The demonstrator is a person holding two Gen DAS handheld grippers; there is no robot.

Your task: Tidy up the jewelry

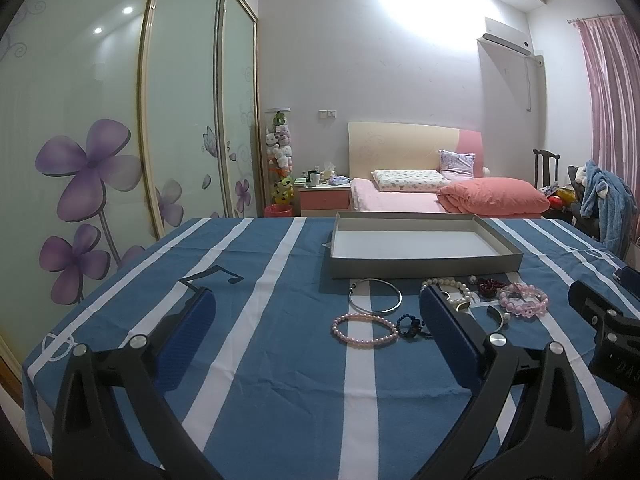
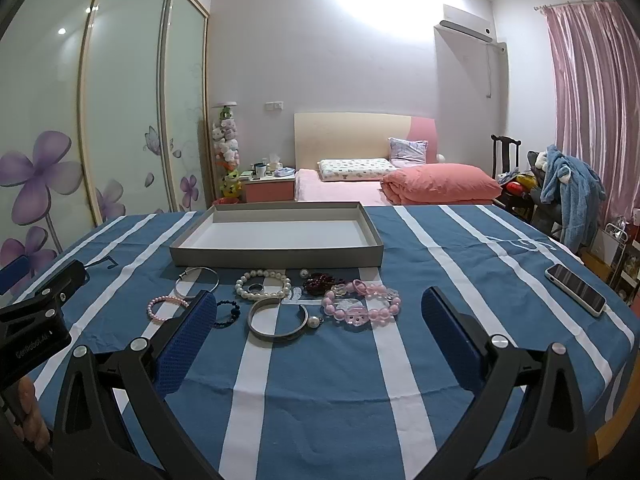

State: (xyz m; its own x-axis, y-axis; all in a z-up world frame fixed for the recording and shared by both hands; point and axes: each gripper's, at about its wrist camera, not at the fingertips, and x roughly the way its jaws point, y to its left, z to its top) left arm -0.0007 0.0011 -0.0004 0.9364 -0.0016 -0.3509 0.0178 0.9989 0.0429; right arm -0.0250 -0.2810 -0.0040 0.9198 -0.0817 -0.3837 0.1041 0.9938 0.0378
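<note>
Blue cloth with white stripes [image 2: 332, 384] covers the table and fills the lower half of both views. Just above the middle of the right wrist frame sits a shallow grey cardboard tray [image 2: 276, 258] with a bare white floor. The jewelry lies in a loose row on the cloth just below the tray: a thin silver wire bangle [image 2: 197, 280] at the left, a white pearl bracelet [image 2: 263, 284] with a small ring inside it, a dark red beaded piece [image 2: 320, 282], and a chunky pink and clear bead bracelet [image 2: 362, 306] at the right. Below these lie a small pink pearl bracelet [image 2: 164, 308], a dark blue bead bracelet [image 2: 227, 314] and a wide silver cuff [image 2: 278, 322].

A phone [image 2: 578, 288] rests face up at the right edge.

Neither tool holds anything. The right gripper [image 2: 320, 312] hangs above the cloth with its blue pads spread wide. The left gripper [image 1: 316, 312] is likewise spread wide and empty, hovering over the left part of the row.
</note>
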